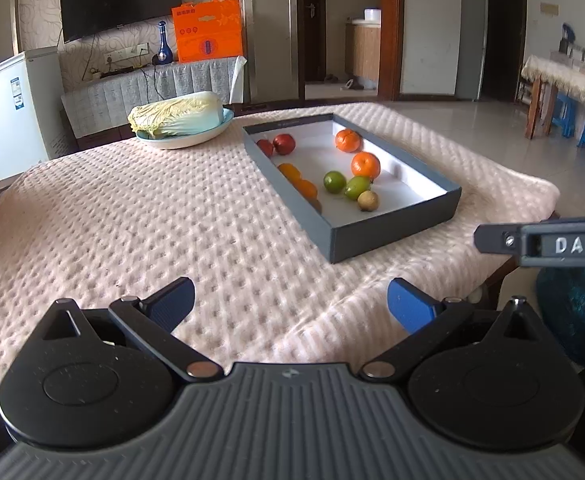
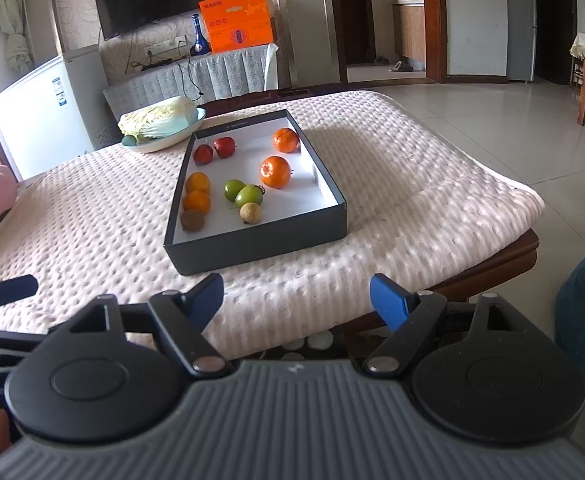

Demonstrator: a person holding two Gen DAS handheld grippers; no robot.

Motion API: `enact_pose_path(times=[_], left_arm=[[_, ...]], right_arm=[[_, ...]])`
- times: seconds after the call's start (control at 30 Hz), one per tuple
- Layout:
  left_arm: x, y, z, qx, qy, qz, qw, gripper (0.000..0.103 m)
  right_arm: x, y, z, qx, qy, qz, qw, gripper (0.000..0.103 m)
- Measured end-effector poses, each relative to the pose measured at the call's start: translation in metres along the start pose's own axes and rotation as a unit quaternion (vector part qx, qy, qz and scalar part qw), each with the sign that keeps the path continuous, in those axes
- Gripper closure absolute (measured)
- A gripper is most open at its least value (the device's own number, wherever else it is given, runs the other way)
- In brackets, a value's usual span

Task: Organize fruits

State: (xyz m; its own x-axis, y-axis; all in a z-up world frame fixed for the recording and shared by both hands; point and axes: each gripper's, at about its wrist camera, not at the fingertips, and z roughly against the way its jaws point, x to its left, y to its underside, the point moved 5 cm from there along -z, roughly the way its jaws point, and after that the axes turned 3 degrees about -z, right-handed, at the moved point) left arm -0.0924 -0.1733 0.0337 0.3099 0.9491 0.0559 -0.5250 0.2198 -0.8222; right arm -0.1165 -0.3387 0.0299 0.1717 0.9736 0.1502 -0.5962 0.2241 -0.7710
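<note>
Well beyond right gripper [image 2: 296, 300], fruit box [image 2: 252, 248].

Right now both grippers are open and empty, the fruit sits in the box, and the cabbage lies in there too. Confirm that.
Wrong on the cabbage: the right wrist view shows it on a plate beside the box, not inside. The rest holds: left gripper and right gripper are open and empty, the fruit is in the box.
</note>
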Motion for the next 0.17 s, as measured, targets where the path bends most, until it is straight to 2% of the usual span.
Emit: enact_pose_path(times=[0.17], left_arm=[[-0.0007, -0.0019, 0.0002, 0.000, 0.011, 0.010, 0.9999, 0.000]], right_arm=[[-0.0010, 0.0002, -0.0026, 0.004, 0.003, 0.000, 1.000, 0.021]])
